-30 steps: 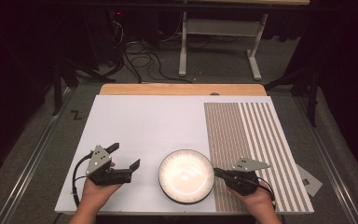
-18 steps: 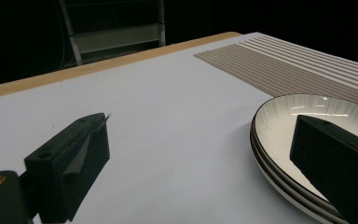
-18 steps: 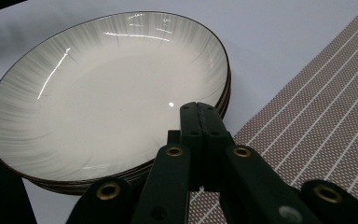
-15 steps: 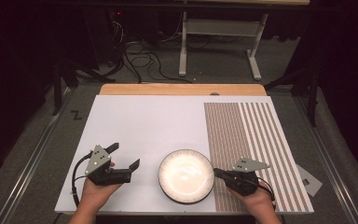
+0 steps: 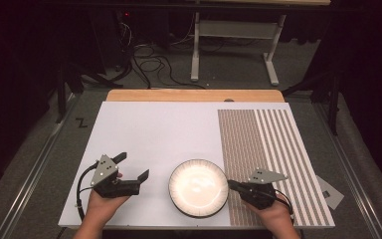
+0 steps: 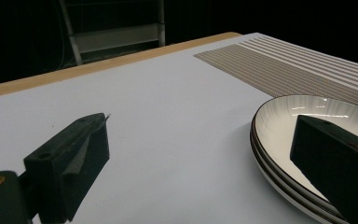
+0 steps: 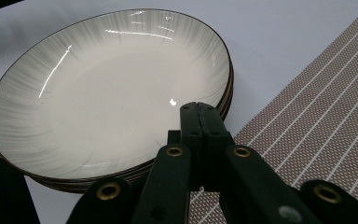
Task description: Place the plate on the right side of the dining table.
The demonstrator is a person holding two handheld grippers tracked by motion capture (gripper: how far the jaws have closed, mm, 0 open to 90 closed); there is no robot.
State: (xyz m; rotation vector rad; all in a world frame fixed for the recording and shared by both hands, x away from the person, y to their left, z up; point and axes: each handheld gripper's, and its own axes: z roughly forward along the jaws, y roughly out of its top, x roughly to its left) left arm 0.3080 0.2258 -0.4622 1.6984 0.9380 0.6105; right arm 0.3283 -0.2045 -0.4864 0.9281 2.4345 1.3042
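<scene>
A stack of white plates (image 5: 198, 186) with dark rims sits near the front edge of the white table (image 5: 159, 129); the stack's edges show in the right gripper view (image 7: 98, 84). My left gripper (image 5: 132, 167) rests to the left of the plates, open, with nothing between its jaws. In the left gripper view (image 6: 203, 126) the plates (image 6: 284, 116) lie just beyond the right jaw. My right gripper (image 5: 230, 184) is shut on nothing. Its tip (image 7: 199, 109) sits at the stack's right rim; I cannot tell whether it touches.
A brown and white striped placemat (image 5: 268, 149) covers the right part of the table, under my right hand. A wooden strip (image 5: 194, 95) runs along the far edge. Beyond it are a dark floor, cables and a metal stand (image 5: 234, 30).
</scene>
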